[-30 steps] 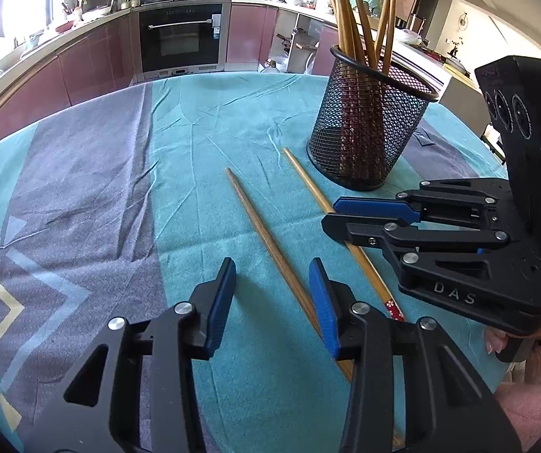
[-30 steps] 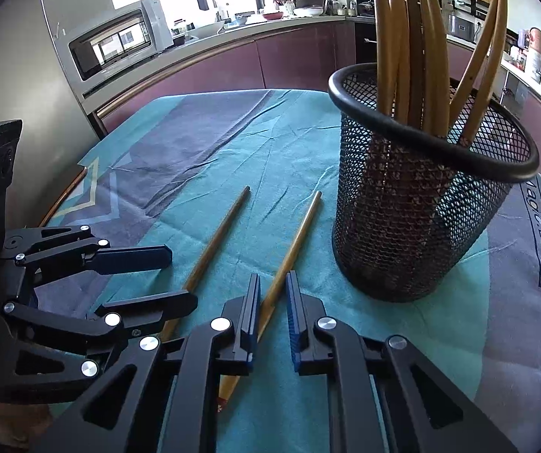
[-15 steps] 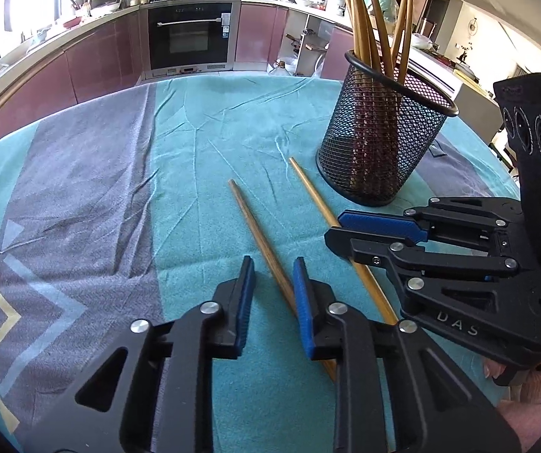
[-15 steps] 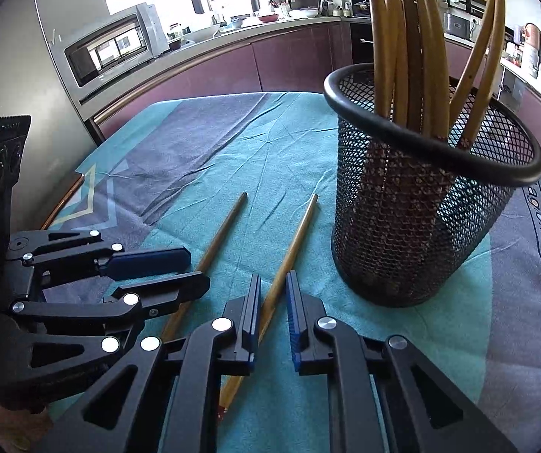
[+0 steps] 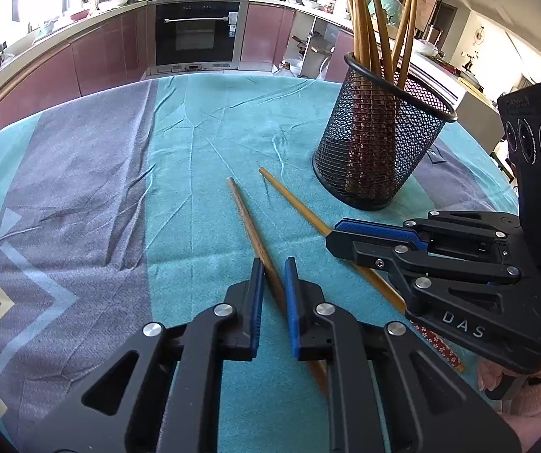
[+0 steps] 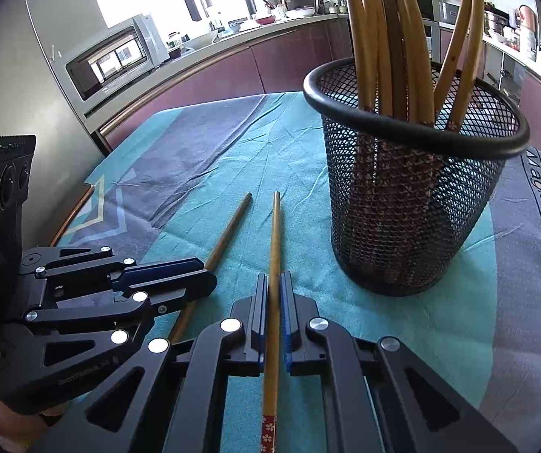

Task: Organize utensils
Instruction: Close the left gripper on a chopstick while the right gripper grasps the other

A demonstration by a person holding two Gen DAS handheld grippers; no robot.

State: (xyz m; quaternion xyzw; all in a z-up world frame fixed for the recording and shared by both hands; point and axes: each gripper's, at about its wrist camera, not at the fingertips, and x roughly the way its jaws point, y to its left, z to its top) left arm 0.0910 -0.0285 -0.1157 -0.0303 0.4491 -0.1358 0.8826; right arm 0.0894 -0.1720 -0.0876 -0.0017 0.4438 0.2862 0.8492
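Left gripper (image 5: 271, 270) pinching darker chopstick (image 5: 249, 222) lying on teal-and-grey tablecloth (image 5: 179, 143); pads close against stick on both sides. Right gripper (image 6: 273, 287) pressed together on lighter chopstick (image 6: 275, 234), its red patterned end nearest camera; both sticks side by side, tips pointing far. Black mesh holder (image 6: 413, 204) upright at right, near sticks, bundle of chopsticks (image 6: 391, 37) inside.

Wall oven (image 5: 198, 32), microwave (image 6: 113, 60), tablecloth (image 5: 81, 204)
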